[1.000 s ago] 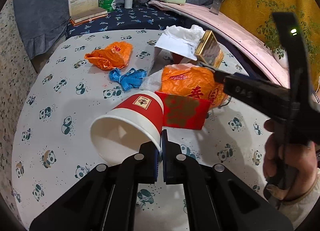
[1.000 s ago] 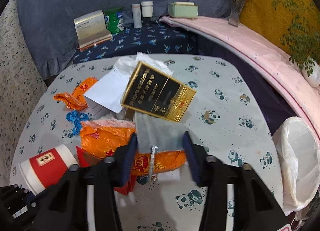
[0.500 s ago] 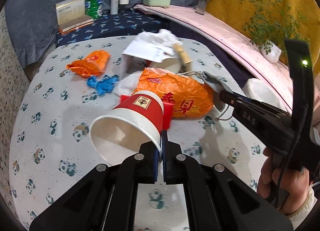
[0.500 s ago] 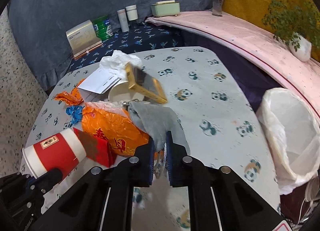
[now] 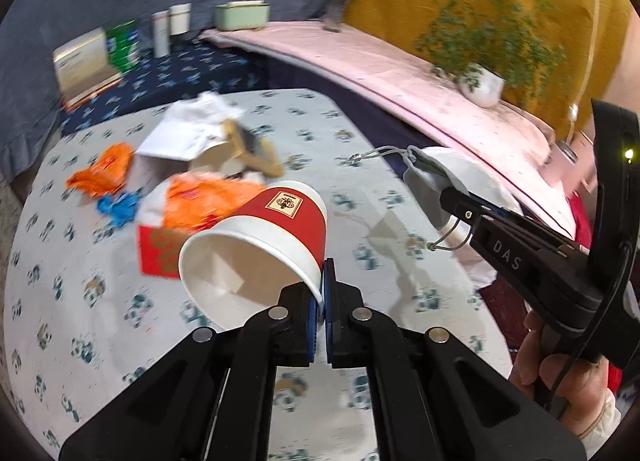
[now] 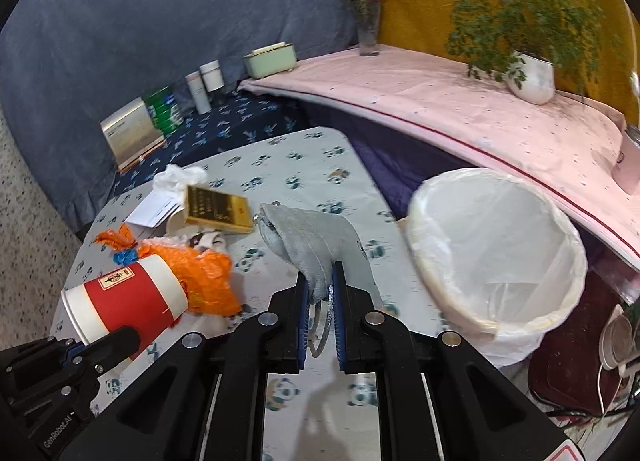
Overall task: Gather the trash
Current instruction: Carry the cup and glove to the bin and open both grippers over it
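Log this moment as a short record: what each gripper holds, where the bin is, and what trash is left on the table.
left gripper: shut on the rim of the red paper cup, cup lifted and tipped
right gripper: shut on the grey pouch, lifted off the table
bin: white-lined, beside the table's edge, looks empty
left on table: orange bag, gold box, white paper, red envelope
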